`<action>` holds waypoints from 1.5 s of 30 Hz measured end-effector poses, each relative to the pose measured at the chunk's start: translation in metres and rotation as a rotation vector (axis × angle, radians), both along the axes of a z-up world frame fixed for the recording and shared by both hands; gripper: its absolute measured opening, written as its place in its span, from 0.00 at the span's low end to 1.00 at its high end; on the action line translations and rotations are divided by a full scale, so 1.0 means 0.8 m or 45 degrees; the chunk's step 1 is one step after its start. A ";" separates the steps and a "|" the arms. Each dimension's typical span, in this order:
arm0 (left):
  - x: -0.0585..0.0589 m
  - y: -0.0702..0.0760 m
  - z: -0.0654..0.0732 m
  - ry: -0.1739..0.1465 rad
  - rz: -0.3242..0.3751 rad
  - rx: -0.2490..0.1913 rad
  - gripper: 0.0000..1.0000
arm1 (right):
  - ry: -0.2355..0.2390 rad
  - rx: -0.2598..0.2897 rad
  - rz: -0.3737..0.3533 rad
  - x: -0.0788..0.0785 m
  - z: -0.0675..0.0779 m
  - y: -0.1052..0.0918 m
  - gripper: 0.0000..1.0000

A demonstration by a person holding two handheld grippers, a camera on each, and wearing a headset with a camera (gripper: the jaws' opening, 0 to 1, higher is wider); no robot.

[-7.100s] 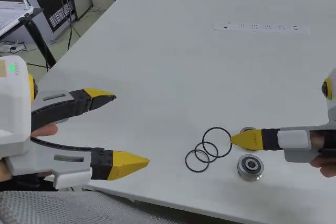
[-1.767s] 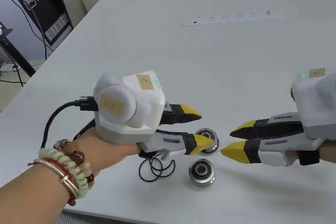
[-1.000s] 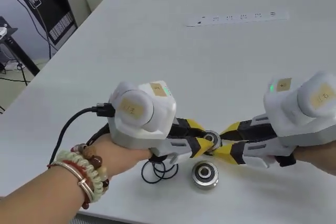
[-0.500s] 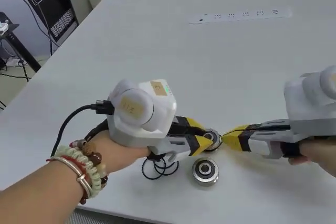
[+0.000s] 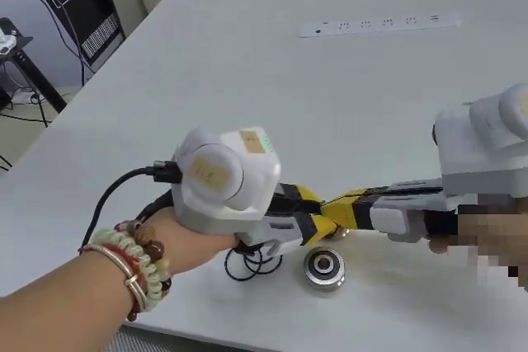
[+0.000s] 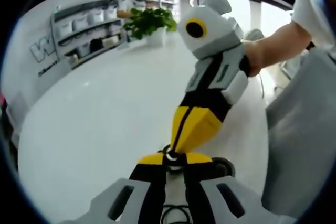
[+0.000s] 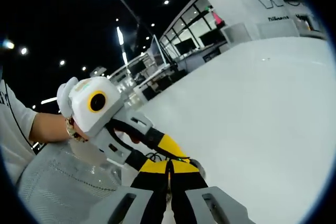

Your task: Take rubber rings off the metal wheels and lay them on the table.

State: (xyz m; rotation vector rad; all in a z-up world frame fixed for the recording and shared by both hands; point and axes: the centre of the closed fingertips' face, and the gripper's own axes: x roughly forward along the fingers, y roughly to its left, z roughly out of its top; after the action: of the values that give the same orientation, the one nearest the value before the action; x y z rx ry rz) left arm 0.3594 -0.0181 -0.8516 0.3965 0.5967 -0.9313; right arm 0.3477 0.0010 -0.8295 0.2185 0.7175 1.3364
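Note:
A metal wheel (image 6: 171,156) is clamped between the yellow tips of my left gripper (image 5: 312,213), just above the white table (image 5: 247,80). My right gripper (image 5: 337,213) comes in from the right. Its jaws are pressed together at that wheel's rim, where the rubber ring sits. The ring itself is too thin to make out. In the left gripper view the right gripper (image 6: 177,144) points down onto the held wheel. A second metal wheel (image 5: 323,267) lies flat on the table just in front. Three loose black rubber rings (image 5: 252,260) lie overlapped to its left, partly under my left hand.
A white power strip (image 5: 379,24) lies at the far side of the table. The table's near edge runs just below the rings and the loose wheel. A black stand and cables stand on the floor at the far left.
My right gripper has slid left until its tips overlap the left gripper's at the held wheel. The left gripper, loose wheel and rings have stayed put.

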 end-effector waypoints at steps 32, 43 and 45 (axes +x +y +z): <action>-0.023 0.025 0.098 -0.100 -0.044 -0.110 0.48 | -0.049 -0.101 -0.067 0.013 0.006 -0.039 0.00; -0.054 0.080 0.129 -0.157 -0.013 -0.077 0.60 | -0.084 -0.067 -0.049 0.005 0.032 -0.020 0.00; -0.060 0.096 0.134 -0.164 0.021 -0.082 0.63 | -0.084 -0.071 -0.040 0.003 0.031 -0.014 0.00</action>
State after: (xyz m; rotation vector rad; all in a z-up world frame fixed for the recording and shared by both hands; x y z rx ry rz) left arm 0.3114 0.0590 -0.7444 0.3902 0.4503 -0.9000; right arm 0.3502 -0.0100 -0.8047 0.1401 0.6924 1.2866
